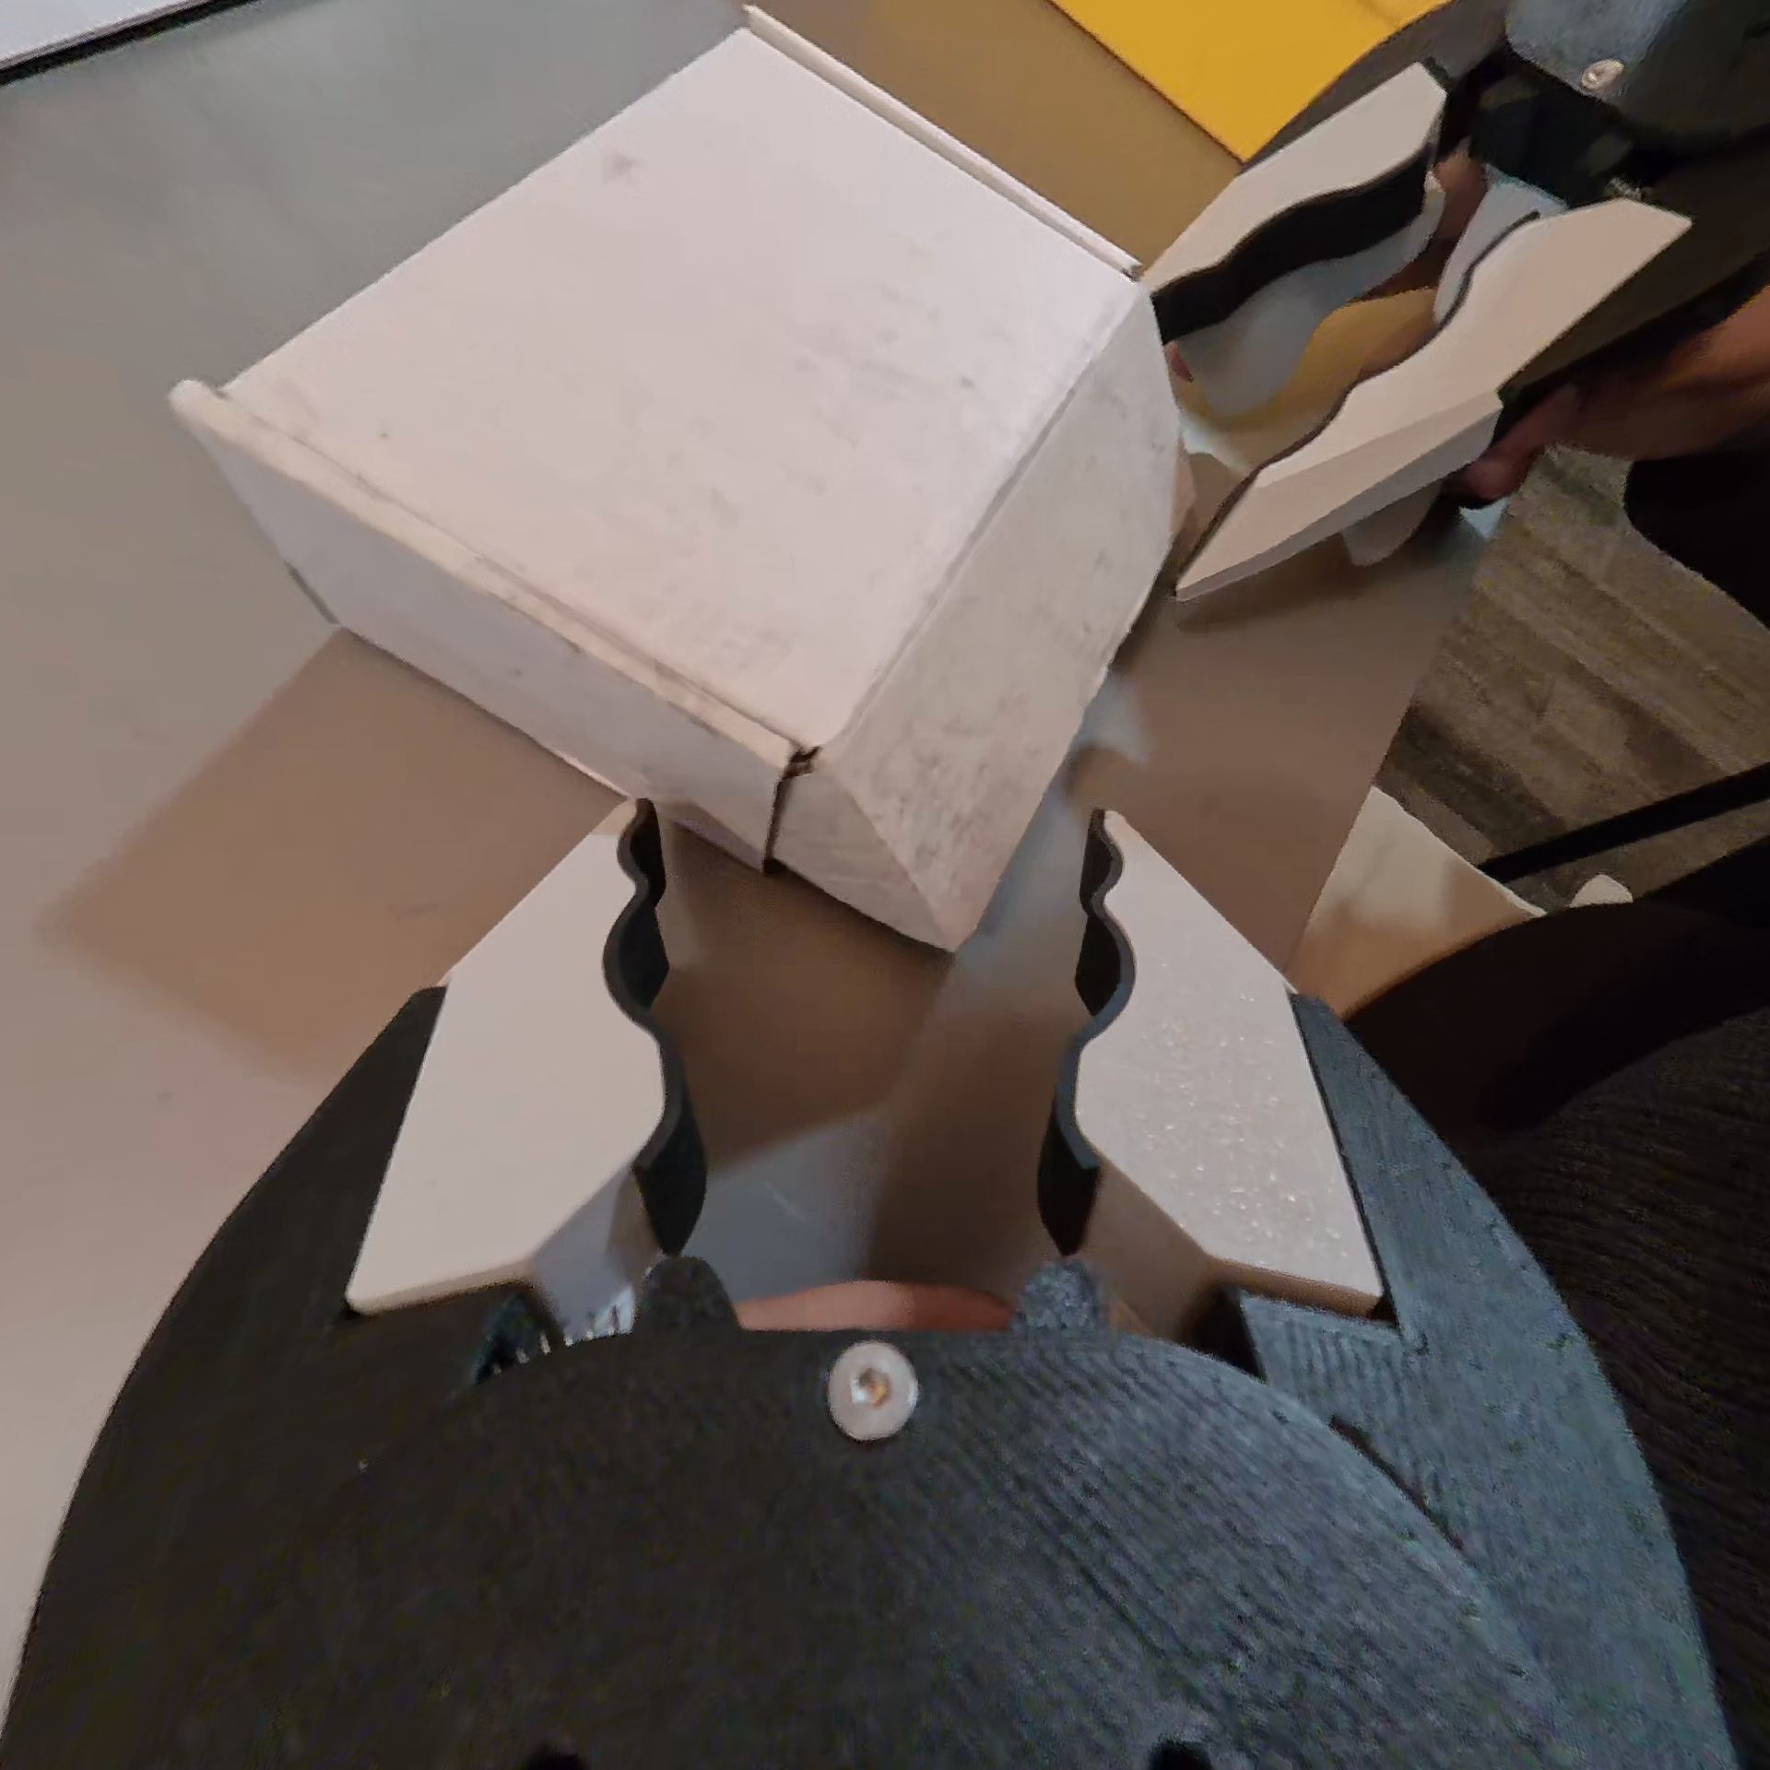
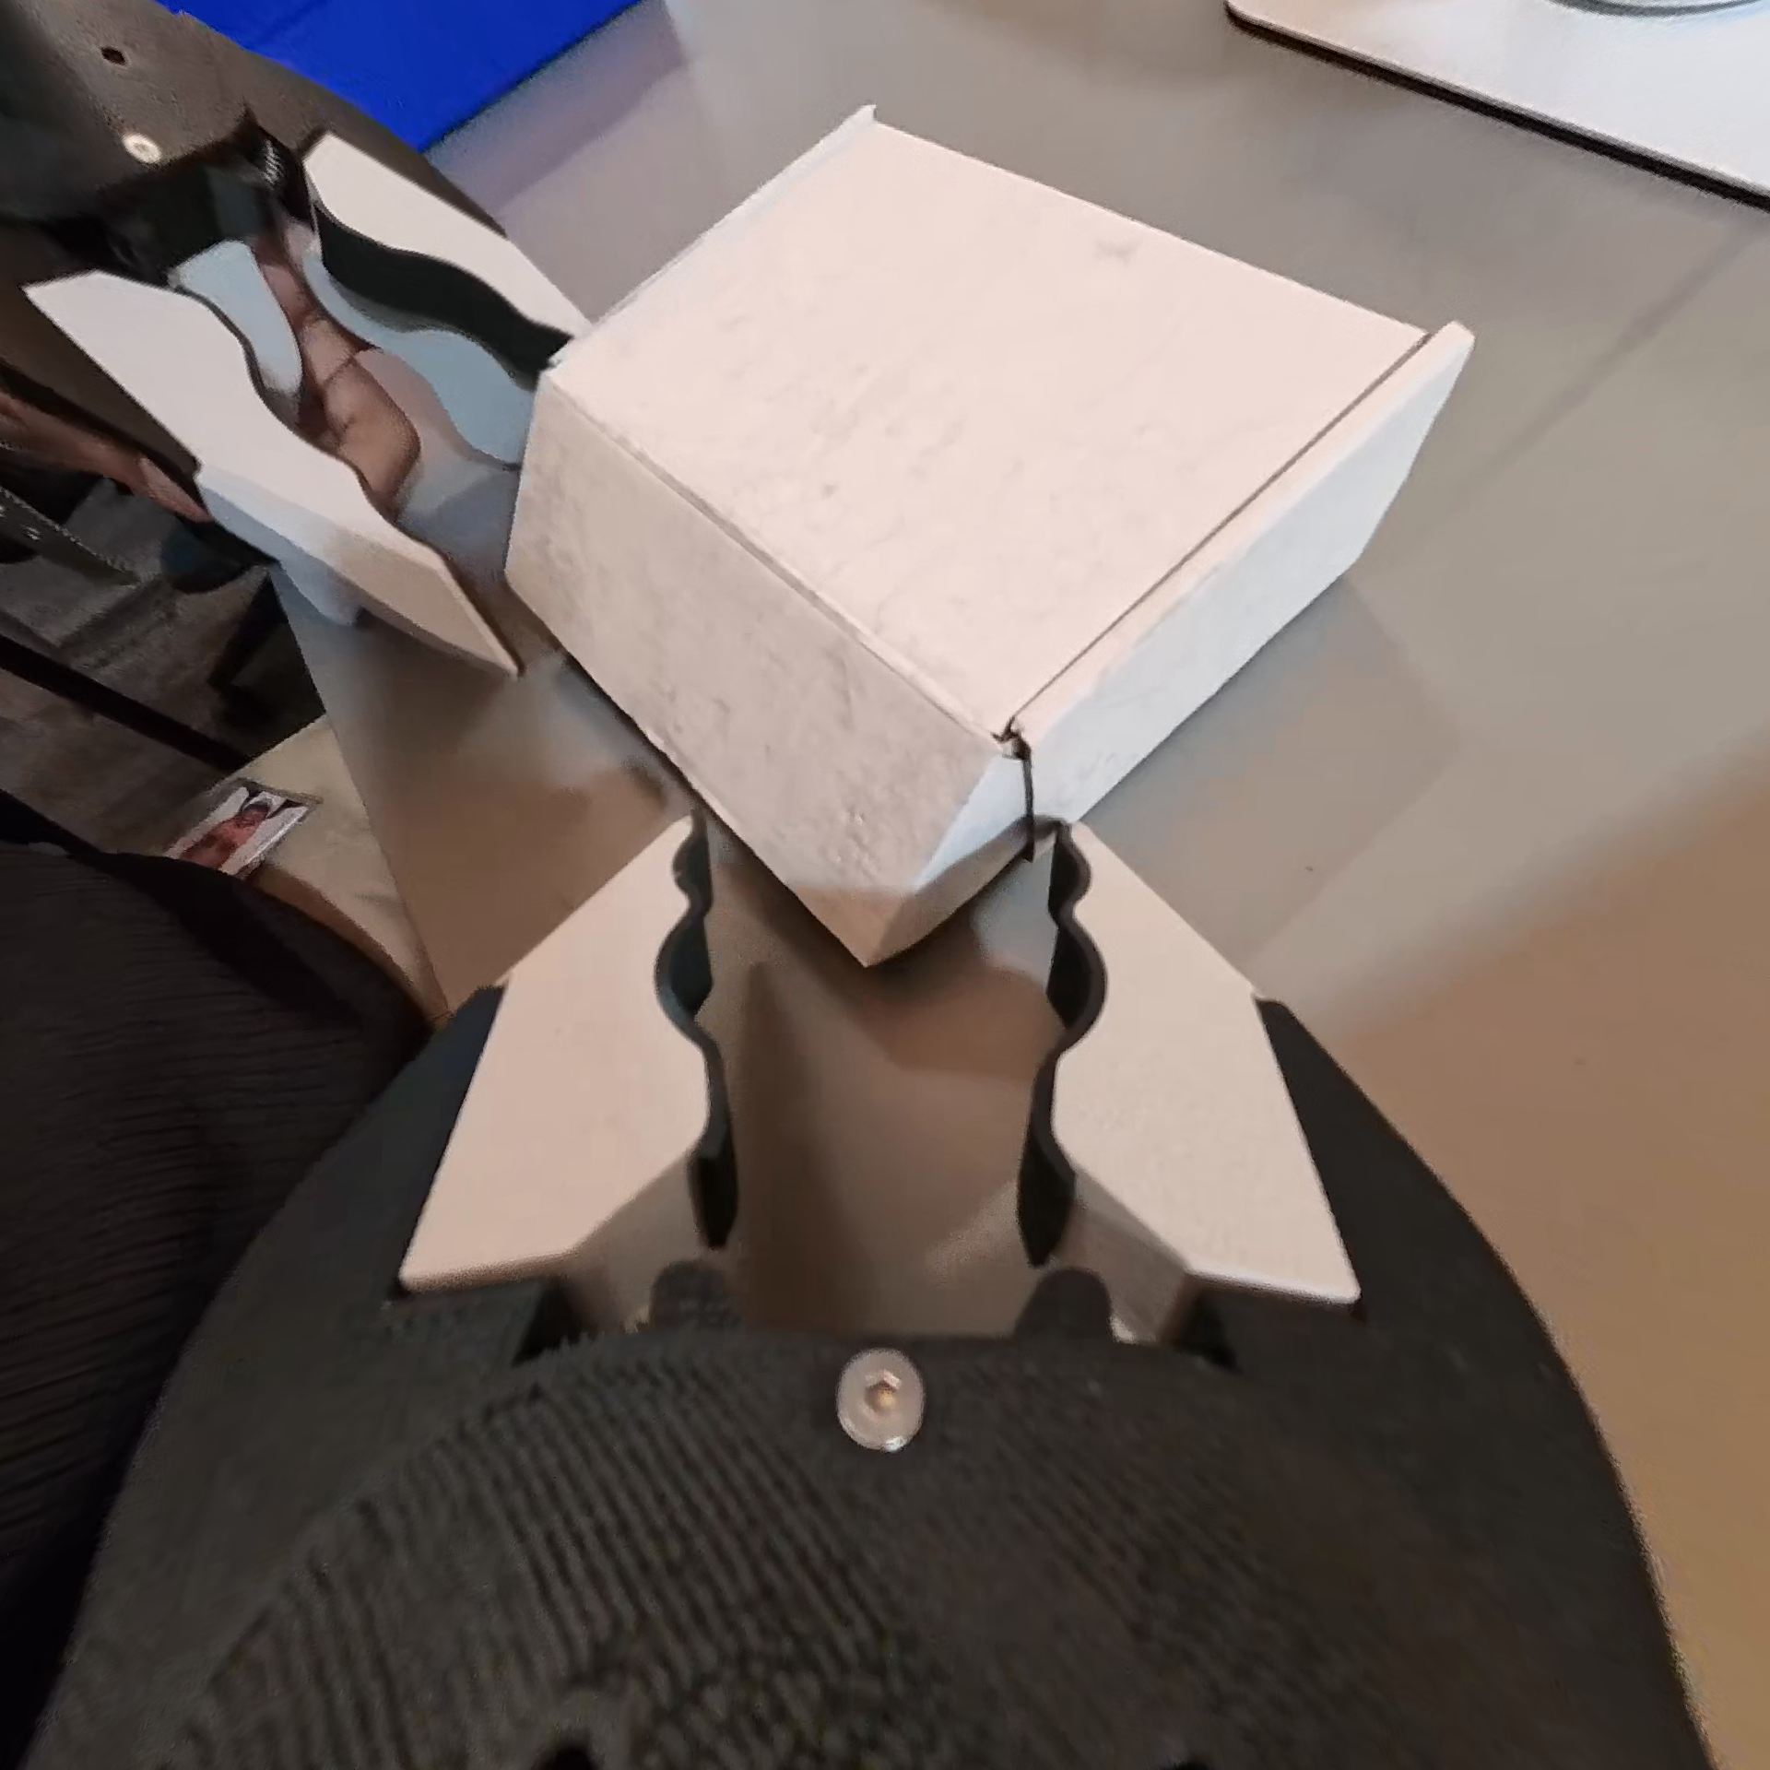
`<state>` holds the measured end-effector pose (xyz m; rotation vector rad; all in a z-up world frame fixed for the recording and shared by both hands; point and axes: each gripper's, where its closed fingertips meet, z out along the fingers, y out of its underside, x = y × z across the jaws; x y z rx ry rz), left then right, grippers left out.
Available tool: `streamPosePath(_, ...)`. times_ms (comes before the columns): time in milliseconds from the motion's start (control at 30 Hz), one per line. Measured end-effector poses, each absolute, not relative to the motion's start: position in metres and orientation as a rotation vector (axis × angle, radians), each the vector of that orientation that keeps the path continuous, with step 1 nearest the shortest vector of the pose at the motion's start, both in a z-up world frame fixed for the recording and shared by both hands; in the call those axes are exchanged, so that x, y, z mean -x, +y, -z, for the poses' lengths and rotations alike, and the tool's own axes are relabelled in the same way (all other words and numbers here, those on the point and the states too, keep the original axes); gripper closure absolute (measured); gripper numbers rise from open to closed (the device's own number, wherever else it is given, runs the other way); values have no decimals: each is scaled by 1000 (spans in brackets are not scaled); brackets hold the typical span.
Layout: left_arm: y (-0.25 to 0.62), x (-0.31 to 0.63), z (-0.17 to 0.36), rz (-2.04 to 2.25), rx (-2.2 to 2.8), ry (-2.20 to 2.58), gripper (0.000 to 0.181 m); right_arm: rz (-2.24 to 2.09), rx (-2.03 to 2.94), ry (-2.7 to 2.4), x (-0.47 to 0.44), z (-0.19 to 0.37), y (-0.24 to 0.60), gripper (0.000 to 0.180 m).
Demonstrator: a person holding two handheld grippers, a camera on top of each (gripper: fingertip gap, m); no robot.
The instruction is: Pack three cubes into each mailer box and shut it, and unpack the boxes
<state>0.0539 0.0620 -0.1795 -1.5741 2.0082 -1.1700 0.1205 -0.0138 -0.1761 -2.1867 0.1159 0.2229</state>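
A closed white mailer box [image 1: 690, 460] sits on the grey table [image 1: 172, 249]; no cubes show. My left gripper [image 1: 872, 833] is open and empty, its fingertips on either side of the box's near corner. My right gripper [image 1: 1170, 450] is at the box's right side, also open, with its jaws spread along that side. In the right wrist view the box [image 2: 958, 460] lies just beyond my right gripper [image 2: 872, 841], which is open at a near corner. The left gripper [image 2: 536, 503] is open against the box's left side.
A yellow object [image 1: 1236, 67] lies behind the box and a blue one [image 2: 402, 57] at the far left. A white flat board [image 2: 1532, 86] is at the far right. The table edge drops to carpet [image 1: 1580, 623]. A small card [image 2: 239, 824] lies below the edge.
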Motion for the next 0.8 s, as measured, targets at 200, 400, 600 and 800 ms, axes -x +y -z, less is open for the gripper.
streamPosePath(200,64,-55,182,1113,1575,2004,109,-225,2186,127,-122,176,-14,107)
streamPosePath(400,64,-55,182,1113,1572,2007,110,-215,2191,120,-121,177,-15,107)
streamPosePath(600,64,-55,184,1053,1538,2019,114,-203,2196,160,-128,178,-18,126)
streamPosePath(800,67,-55,186,986,1501,2024,118,-203,2197,174,-129,179,-19,130)
